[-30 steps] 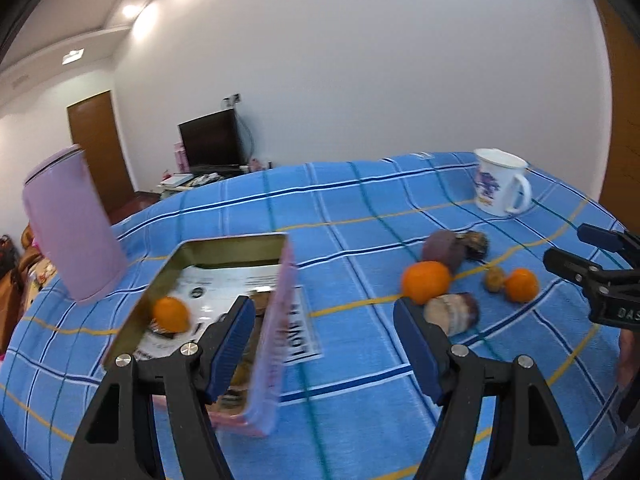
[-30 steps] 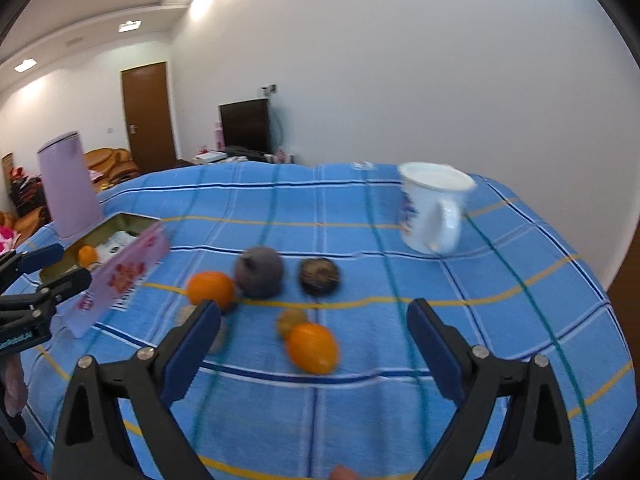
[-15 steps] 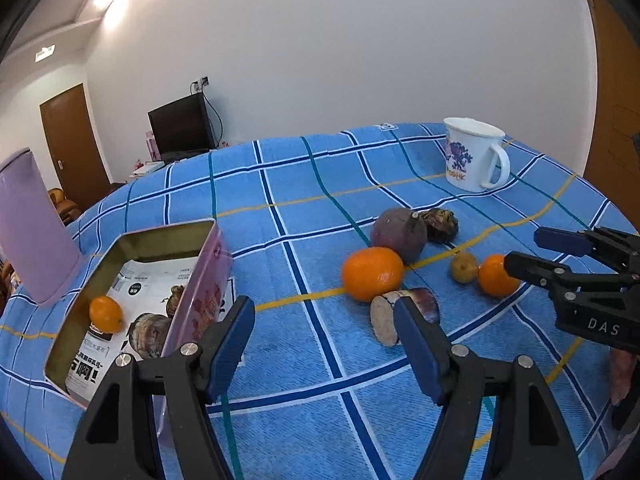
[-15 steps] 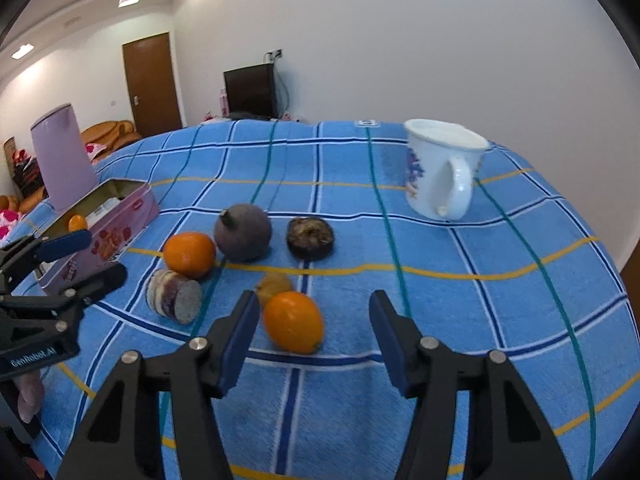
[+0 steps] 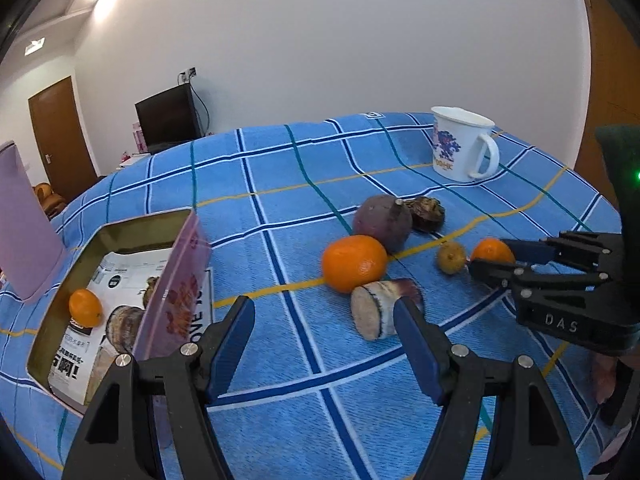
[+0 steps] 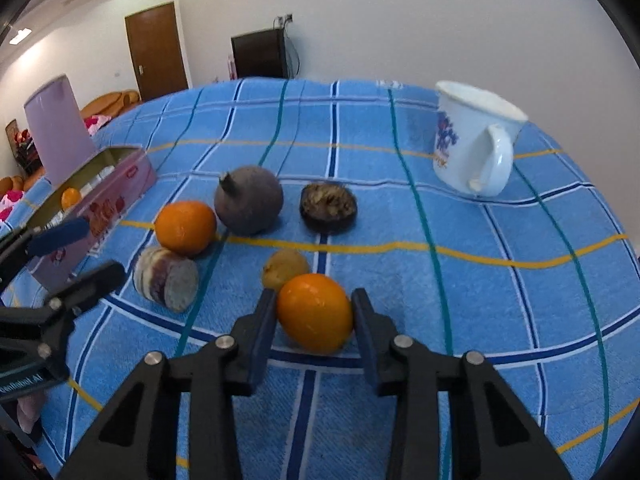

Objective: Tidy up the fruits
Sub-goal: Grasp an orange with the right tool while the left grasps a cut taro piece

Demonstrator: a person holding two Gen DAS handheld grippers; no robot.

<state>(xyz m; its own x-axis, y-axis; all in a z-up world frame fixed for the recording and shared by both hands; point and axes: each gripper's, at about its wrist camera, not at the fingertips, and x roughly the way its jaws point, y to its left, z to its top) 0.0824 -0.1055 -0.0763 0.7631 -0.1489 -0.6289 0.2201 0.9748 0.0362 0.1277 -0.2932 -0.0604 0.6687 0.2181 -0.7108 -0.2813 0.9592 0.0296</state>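
Your right gripper [image 6: 314,306] tips down at the checked blue cloth [image 6: 500,300]. Its jaws have just been closing and now squeeze the small orange [image 6: 315,312], beside the little yellow fruit [image 6: 285,266]. Your left gripper [image 5: 324,320] hangs open, lower than before.

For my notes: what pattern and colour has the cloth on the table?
Blue cloth checked with dark blue, white, teal and yellow lines; the right wrist view shows it best.

Both wrist cams sit low and close over the table [image 5: 280,168], tilted down and facing its far edge. Left cam covers the left side, right the right; both share the fruit [image 5: 354,262] [image 6: 185,227] and mug [image 5: 460,144] [image 6: 472,140].
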